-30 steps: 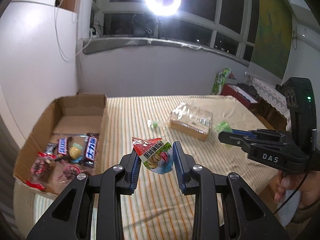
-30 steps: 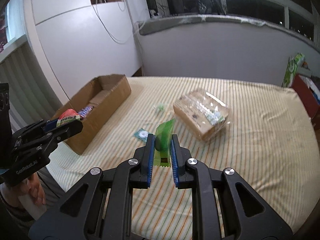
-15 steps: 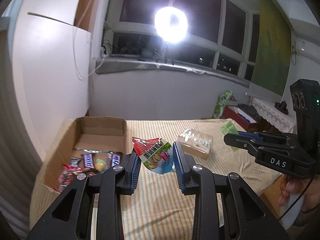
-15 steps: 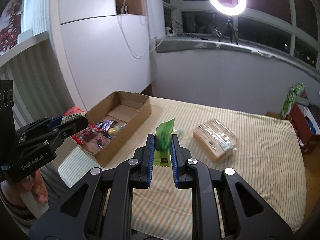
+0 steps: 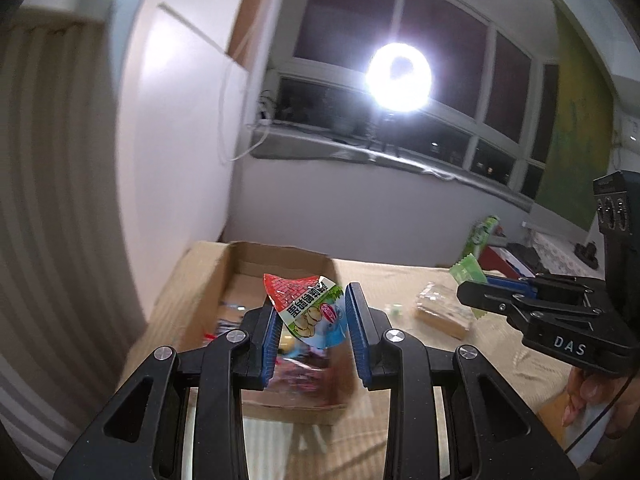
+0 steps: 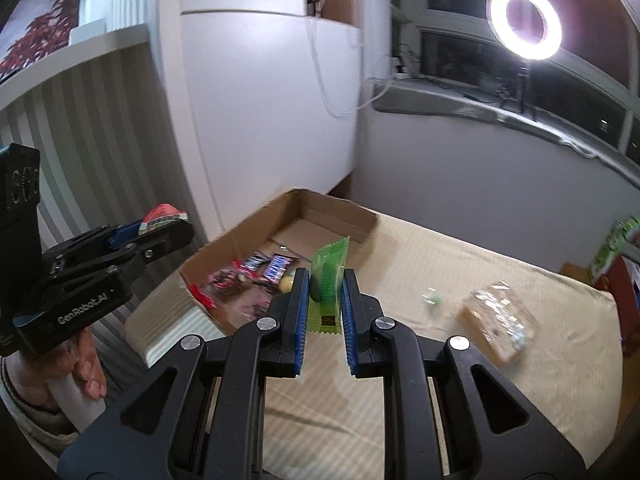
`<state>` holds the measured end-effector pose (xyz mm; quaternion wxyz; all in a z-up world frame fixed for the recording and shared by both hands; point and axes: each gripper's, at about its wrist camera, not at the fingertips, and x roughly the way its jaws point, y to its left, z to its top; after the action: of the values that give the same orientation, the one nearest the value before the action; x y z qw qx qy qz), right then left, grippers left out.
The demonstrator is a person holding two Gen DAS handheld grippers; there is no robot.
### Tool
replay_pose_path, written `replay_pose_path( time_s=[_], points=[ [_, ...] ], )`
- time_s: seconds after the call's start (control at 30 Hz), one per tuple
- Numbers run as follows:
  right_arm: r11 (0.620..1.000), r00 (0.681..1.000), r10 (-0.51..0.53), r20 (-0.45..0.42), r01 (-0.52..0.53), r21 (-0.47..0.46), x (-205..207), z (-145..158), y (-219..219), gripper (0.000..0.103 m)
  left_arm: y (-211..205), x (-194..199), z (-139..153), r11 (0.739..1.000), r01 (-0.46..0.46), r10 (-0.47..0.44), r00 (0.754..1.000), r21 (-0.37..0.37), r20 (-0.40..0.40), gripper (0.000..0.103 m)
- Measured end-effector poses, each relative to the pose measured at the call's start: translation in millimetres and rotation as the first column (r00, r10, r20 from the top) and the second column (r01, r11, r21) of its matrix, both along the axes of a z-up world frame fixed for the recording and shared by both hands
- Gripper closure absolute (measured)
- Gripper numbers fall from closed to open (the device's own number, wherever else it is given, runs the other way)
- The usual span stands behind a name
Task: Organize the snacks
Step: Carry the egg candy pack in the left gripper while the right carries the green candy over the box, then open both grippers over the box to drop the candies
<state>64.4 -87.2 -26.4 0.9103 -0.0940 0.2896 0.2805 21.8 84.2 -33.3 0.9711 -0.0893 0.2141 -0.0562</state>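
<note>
A small snack packet [image 5: 310, 312] is clamped between the blue pads of the left gripper [image 5: 312, 330]. Its top is red with a brick-like pattern, its middle band is white with green printed characters, and its lower part is pale blue with a picture of light-coloured pieces; the wrapper is crumpled and tilted. It is held in the air in front of the open cardboard box [image 5: 200, 284], which stands at the left edge of the bed [image 6: 460, 280], near its far left corner.

A flat green wrapper [image 6: 330, 276] with a serrated edge and a small dark label at its lower end is pinched upright in the closed right gripper [image 6: 326, 304]. It is also held aloft, seen just before the near right wall of the box.

Inside the box, dark chocolate bars [image 6: 276, 266] with blue and white lettering, red-and-dark packets [image 6: 224, 282] and a pale yellow round sweet [image 6: 286, 285] are seen lying together at the near end; the far end of the box floor is bare. The contents are blurred.

On the striped cover of the bed, a clear-wrapped tan package [image 6: 500, 320] is lying towards the right edge, and a small green-and-white sweet [image 6: 432, 298] is lying between it and the box, apart from both.
</note>
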Motion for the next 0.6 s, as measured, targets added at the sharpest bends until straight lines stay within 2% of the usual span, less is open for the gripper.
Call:
replay_pose_path(
  time_s=[0.33, 0.6],
  points=[
    [0.994, 0.993, 0.111, -0.034, -0.111, -0.015, 28, -18, 59, 0.087, 42, 16, -15, 0.996, -0.089, 0.089, 0.995, -0.013, -0.034, 0.074],
    [0.992, 0.99, 0.123, -0.072, -0.125, -0.017, 52, -38, 70, 0.087, 49, 38, -29, 0.995, -0.097, 0.096, 0.993, -0.01, -0.071, 0.074]
  ],
)
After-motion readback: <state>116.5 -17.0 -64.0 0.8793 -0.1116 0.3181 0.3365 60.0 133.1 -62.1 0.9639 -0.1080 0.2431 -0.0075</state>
